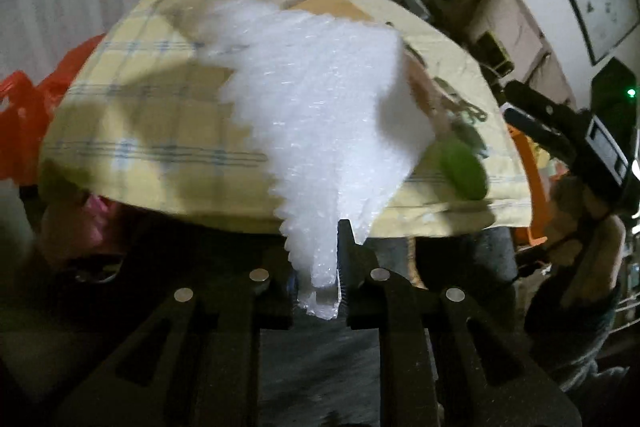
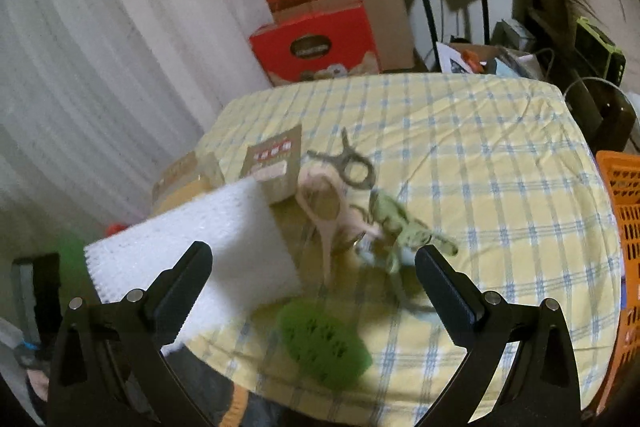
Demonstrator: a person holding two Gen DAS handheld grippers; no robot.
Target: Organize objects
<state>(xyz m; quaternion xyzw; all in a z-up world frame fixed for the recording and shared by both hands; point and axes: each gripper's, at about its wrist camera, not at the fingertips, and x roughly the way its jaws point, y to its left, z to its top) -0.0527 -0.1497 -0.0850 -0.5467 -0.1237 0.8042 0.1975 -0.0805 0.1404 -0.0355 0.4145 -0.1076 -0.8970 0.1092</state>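
My left gripper (image 1: 338, 251) is shut on a white foam sheet (image 1: 320, 115) and holds it up over the near edge of the yellow checked table (image 1: 152, 123). The sheet also shows in the right wrist view (image 2: 200, 243), at the table's left edge. My right gripper (image 2: 314, 267) is open and empty above the table's near edge. Ahead of it lie a green scrubber (image 2: 324, 343), a pink clip (image 2: 324, 211), pale green clips (image 2: 404, 231), a grey clip (image 2: 352, 163) and a brown card packet (image 2: 276, 167). The scrubber also shows in the left wrist view (image 1: 464, 171).
An orange crate (image 2: 624, 227) stands at the table's right edge. Red boxes (image 2: 320, 43) and cardboard boxes are stacked behind the table by a white curtain (image 2: 100, 67). An orange bag (image 1: 24, 115) hangs at the left. Black stands and clutter are at the back right.
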